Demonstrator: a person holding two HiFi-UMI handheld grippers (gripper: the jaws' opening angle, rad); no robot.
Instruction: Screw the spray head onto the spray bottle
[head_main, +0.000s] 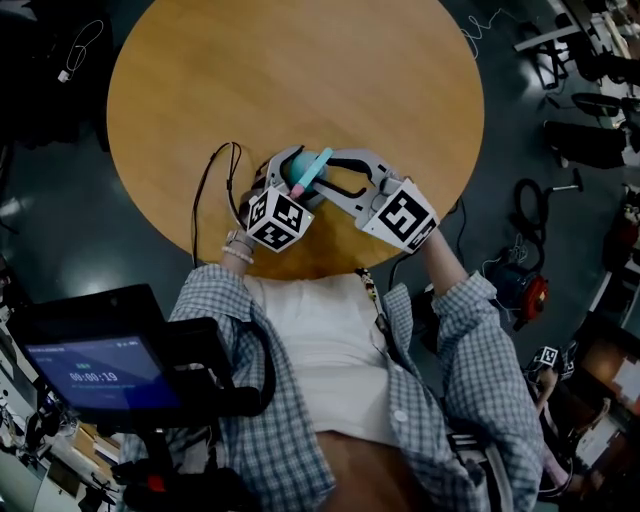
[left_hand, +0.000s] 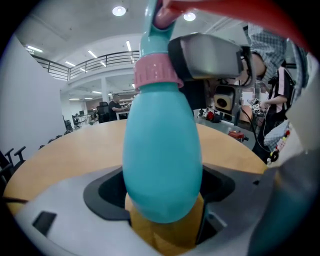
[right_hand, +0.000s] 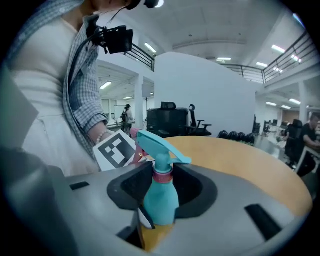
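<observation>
A teal spray bottle (head_main: 297, 178) with a teal spray head (head_main: 317, 166) and a pink collar (left_hand: 156, 75) stands tilted over the round wooden table (head_main: 300, 60) near its front edge. My left gripper (head_main: 290, 170) is shut on the bottle's rounded body (left_hand: 162, 160), which fills the gap between its jaws. From the right, my right gripper (head_main: 328, 172) meets it. In the right gripper view its jaws close round the collar (right_hand: 162, 175) below the spray head (right_hand: 161, 144). The bottle's base is hidden.
A thin black cable (head_main: 205, 190) loops over the table left of the grippers. The person's torso presses against the table's front edge. A dark device with a lit screen (head_main: 100, 370) sits at lower left. Chairs and gear stand on the floor at right.
</observation>
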